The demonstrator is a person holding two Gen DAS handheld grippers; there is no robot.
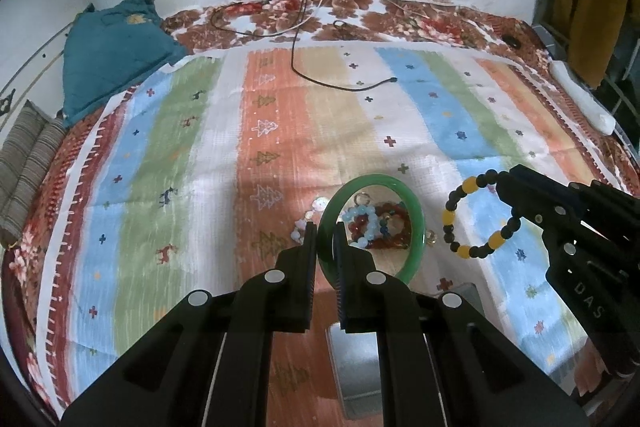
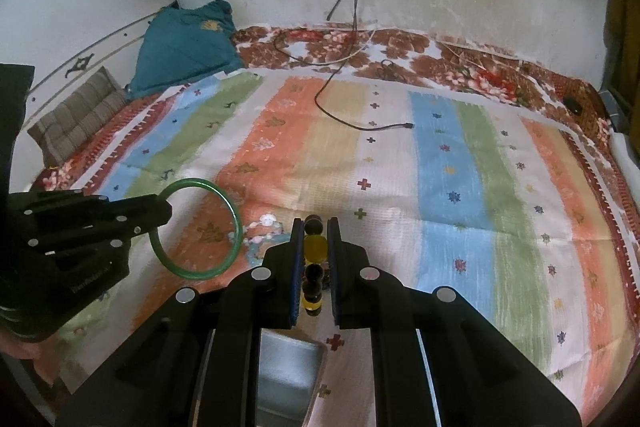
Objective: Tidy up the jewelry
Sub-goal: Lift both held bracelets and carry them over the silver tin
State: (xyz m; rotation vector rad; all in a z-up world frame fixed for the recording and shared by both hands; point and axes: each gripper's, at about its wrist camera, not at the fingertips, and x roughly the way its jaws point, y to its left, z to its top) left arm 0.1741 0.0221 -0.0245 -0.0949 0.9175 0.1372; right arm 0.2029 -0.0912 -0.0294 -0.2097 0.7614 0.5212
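Note:
My left gripper (image 1: 325, 230) is shut on the rim of a green bangle (image 1: 416, 223), which hangs above the striped cloth; the bangle (image 2: 236, 223) also shows at the left of the right wrist view, held by the left gripper (image 2: 162, 211). My right gripper (image 2: 314, 225) is shut on a black and yellow bead bracelet (image 2: 314, 247), seen edge-on between the pads. In the left wrist view that bracelet (image 1: 466, 187) hangs as a loop from the right gripper (image 1: 506, 187). A pile of red, pale blue and white bead jewelry (image 1: 370, 225) lies on the cloth behind the bangle.
A grey metal box (image 1: 352, 359) (image 2: 288, 367) sits on the bed just below both grippers. The striped cloth (image 1: 200, 147) covers a floral bedsheet (image 1: 360, 11). A black cable (image 1: 320, 79) trails from the wall. A teal pillow (image 1: 112, 47) and a striped cushion (image 1: 24, 163) lie at far left.

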